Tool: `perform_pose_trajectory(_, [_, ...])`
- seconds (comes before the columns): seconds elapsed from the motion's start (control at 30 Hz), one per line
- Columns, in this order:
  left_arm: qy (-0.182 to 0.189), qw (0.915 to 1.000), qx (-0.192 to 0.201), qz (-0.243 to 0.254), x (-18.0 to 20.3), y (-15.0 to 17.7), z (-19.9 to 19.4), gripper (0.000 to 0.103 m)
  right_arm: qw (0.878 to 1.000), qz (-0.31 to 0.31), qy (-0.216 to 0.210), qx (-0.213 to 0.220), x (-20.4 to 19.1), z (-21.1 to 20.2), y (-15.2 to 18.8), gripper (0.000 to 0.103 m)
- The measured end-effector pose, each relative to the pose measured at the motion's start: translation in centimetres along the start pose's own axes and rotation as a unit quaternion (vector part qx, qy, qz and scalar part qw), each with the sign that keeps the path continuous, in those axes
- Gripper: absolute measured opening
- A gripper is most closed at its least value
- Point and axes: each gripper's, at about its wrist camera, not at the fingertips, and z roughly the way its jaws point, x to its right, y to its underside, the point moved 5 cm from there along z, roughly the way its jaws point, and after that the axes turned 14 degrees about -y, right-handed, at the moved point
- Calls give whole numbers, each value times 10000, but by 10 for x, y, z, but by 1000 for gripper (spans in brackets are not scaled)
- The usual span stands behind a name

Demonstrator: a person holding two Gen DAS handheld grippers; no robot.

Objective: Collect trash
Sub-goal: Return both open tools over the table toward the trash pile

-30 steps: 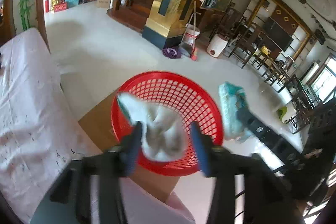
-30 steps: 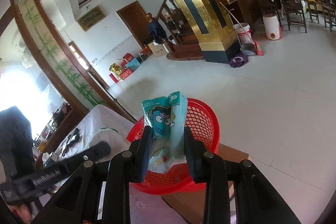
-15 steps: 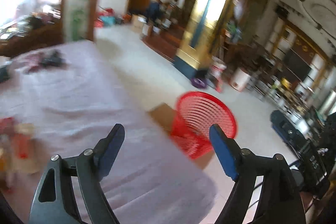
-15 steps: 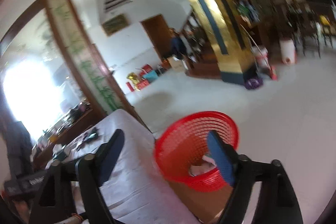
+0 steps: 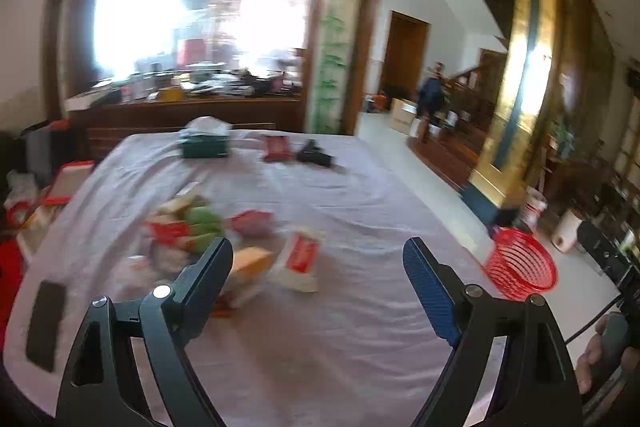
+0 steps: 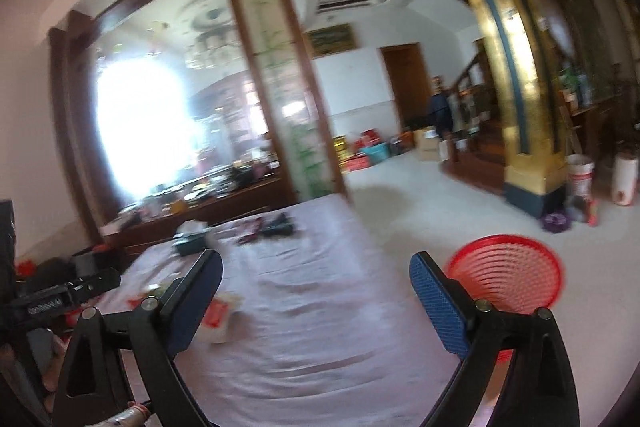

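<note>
A pile of wrappers and packets [image 5: 208, 231] lies on the white-clothed table [image 5: 360, 327], with a white and red packet [image 5: 300, 261] at its right edge. My left gripper [image 5: 318, 269] is open and empty above the table, facing the pile. My right gripper [image 6: 316, 283] is open and empty over the table. The white and red packet also shows behind its left finger [image 6: 218, 315]. The red mesh basket [image 6: 506, 281] stands off the table's right side, also in the left wrist view [image 5: 520, 269].
A dark phone [image 5: 46, 319] lies near the table's left edge. A green tissue box [image 5: 205, 145], a red pack [image 5: 276, 147] and a black object [image 5: 316, 155] sit at the far end. A gold pillar [image 6: 520, 107] and buckets [image 6: 580, 175] stand on the floor beyond.
Both grippers opened and let their trash, a white crumpled piece and a teal packet, go over the basket. Both then swung left, away from the basket, toward the table.
</note>
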Motion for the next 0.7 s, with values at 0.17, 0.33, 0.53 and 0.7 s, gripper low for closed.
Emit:
perform_pose_trajectory(0.17, [-362, 9988, -12, -327, -61, 1, -5, 86, 9989, 28, -385, -254, -30, 21, 12, 97])
perform_pose_trajectory(0.33, [-504, 9981, 31, -341, -81, 4, -8, 86, 9973, -41, -577, -447, -54, 37, 21, 97])
perform_pose_trajectory(0.53, [-153, 9993, -238, -259, -85, 9, 13, 86, 9945, -38, -789, -689, -74, 55, 34, 97])
perform_pose_trajectory(0.7, [46, 9983, -523, -250, -87, 13, 34, 86, 9928, -35, -845, -850, -81, 74, 43, 97])
